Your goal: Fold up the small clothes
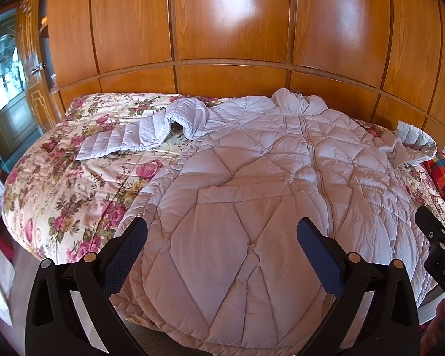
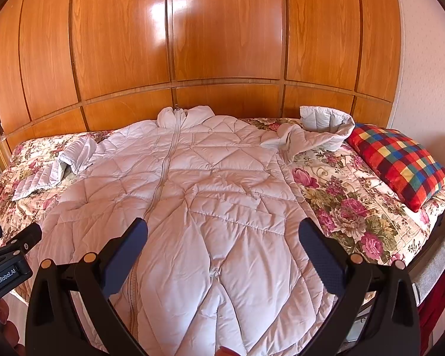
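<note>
Quilted white jacket (image 1: 252,178) lies flat and zipped on the bed (image 1: 59,201), collar toward the wooden headboard wall (image 1: 231,29), hem at the near edge; one sleeve (image 1: 127,139) is bent out toward the left side, the other sleeve (image 2: 320,130) crumpled toward the right, near a plaid pillow (image 2: 400,160) at the right edge. Left gripper (image 1: 222,231) and right gripper (image 2: 222,231) both hover over the hem, fingers spread wide, holding nothing, apart from the fabric.
</note>
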A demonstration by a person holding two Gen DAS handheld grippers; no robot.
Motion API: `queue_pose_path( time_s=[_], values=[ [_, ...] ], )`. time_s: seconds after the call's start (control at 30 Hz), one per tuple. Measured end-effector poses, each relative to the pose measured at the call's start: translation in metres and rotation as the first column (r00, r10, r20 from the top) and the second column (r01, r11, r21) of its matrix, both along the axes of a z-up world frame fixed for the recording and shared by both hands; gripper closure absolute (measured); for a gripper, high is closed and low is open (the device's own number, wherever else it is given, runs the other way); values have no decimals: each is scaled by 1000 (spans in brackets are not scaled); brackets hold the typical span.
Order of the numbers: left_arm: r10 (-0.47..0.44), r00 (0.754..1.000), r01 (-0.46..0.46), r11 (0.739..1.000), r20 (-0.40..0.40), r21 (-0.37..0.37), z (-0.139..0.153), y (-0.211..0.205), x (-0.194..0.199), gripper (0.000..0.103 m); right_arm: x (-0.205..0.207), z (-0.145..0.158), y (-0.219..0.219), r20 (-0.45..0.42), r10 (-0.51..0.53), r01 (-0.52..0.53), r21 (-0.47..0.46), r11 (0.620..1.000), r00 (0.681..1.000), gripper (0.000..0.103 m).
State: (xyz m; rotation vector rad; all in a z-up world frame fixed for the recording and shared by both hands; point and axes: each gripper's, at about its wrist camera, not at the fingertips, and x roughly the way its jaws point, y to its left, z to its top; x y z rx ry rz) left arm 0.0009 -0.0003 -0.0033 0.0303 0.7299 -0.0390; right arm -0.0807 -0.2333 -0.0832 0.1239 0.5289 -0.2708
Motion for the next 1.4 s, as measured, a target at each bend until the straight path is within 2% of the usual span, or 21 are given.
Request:
queue_pose_path(
  time_s=[1.2, 1.4],
  values=[
    [-1, 999, 1, 1000, -43, 2, -10, 1, 6, 3, 4, -5, -2, -28, 6, -6, 9, 1000, 1000, 2],
    [-53, 995, 53, 999, -82, -9, -23, 2, 14, 3, 13, -13, -13, -35, 10, -9, 30, 1000, 999, 2]
  ],
)
